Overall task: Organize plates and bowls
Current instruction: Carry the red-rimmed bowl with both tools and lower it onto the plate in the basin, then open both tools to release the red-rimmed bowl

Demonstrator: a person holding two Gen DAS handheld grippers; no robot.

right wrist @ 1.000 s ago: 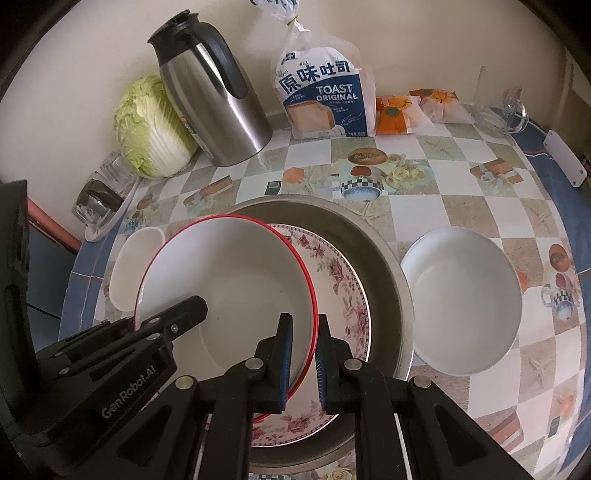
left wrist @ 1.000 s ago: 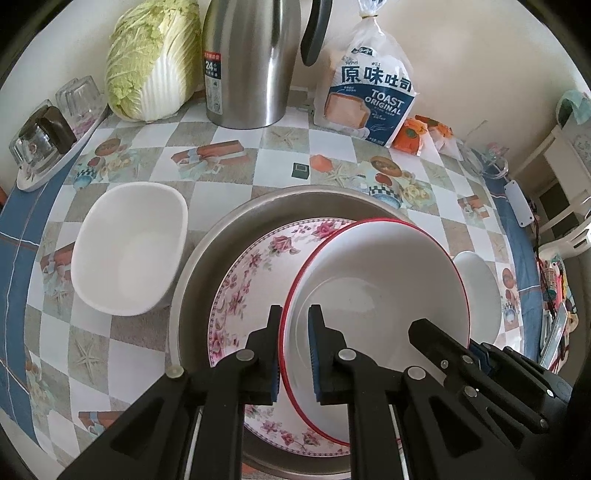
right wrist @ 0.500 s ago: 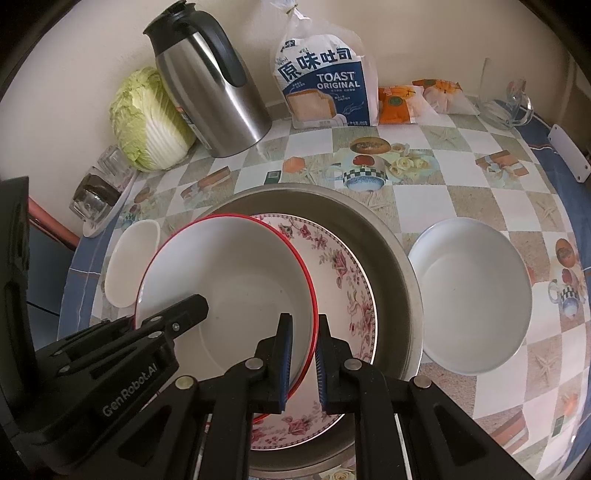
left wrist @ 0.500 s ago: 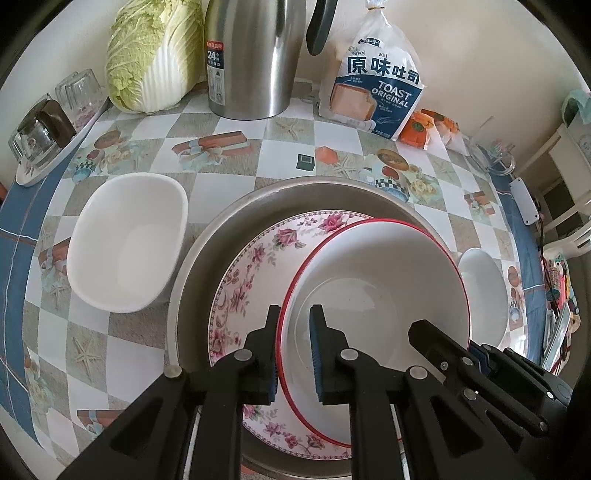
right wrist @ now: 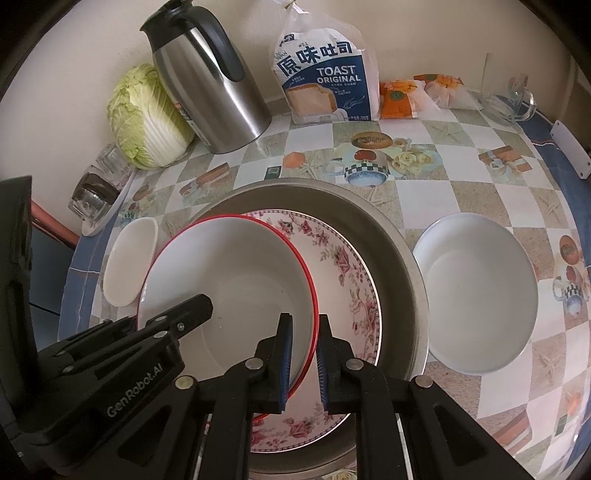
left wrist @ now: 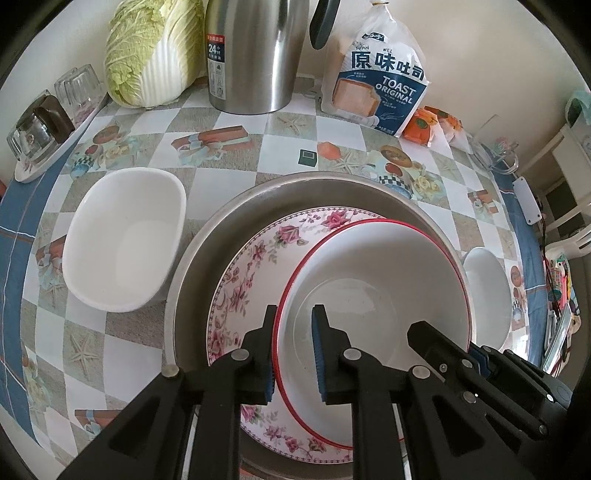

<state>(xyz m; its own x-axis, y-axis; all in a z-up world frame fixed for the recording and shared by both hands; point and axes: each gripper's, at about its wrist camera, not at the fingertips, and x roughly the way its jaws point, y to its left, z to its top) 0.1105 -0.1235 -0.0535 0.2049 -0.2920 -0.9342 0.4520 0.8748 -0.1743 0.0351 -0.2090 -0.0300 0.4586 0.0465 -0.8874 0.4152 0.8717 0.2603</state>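
Red-rimmed bowl [left wrist: 376,280] off-centre on floral plate [left wrist: 255,266].
Left jaws opening, right jaws clamped on rim; uneven release risks tipping, chipping plate.

A plain cream wall [right wrist: 406,33] backs the surface [right wrist: 461,192], which wears a checked oilcloth printed with teapots and starfish, edged in blue; soft daylight falls evenly; white furniture [left wrist: 569,177] stands beyond its right edge.
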